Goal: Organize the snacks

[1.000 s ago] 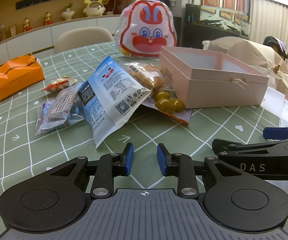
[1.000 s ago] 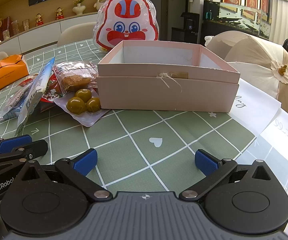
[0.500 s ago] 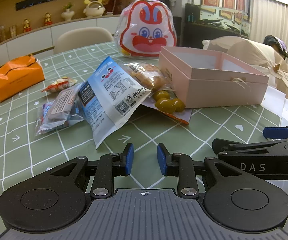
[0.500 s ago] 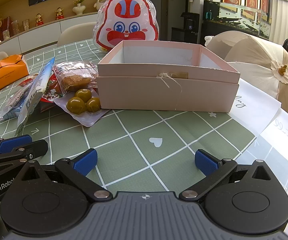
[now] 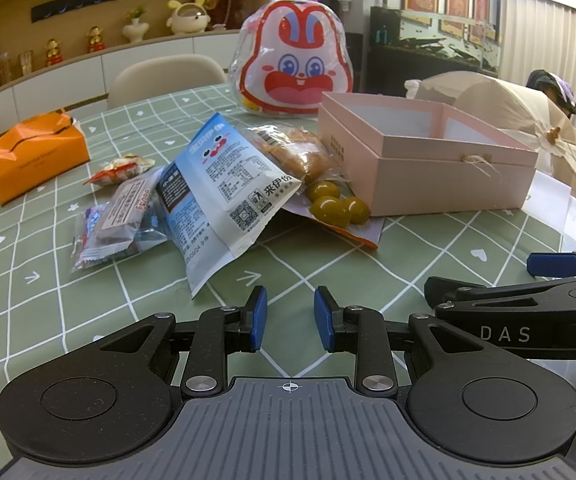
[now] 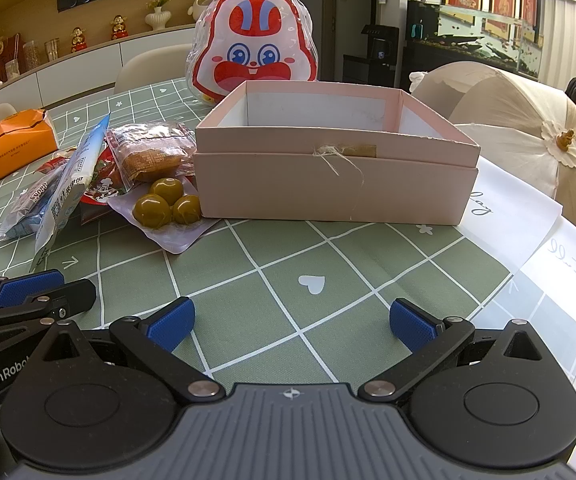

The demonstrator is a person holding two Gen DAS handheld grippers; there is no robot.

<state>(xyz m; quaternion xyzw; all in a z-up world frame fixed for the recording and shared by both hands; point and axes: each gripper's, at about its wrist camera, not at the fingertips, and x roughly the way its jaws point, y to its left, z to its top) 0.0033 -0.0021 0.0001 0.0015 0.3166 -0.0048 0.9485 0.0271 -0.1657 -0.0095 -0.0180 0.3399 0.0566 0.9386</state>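
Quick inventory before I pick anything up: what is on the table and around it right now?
pink box: 1, pale pink, open, nothing visible inside, right of the snack pile
blue-and-white packet: 1, leaning on the pile
olive pack: 1, clear, three green olives, beside the box
pastry packet: 1, clear, brown pastry, behind the olives
small wrapped snacks: several, mixed colours, left of the pile
rabbit bag: 1, red and white, behind the box
orange box: 1, far left
parasol: 1, cream, right
tablecloth: green, white grid
left gripper: blue pads, narrow gap, holding nothing
right gripper: blue pads, wide open, holding nothing
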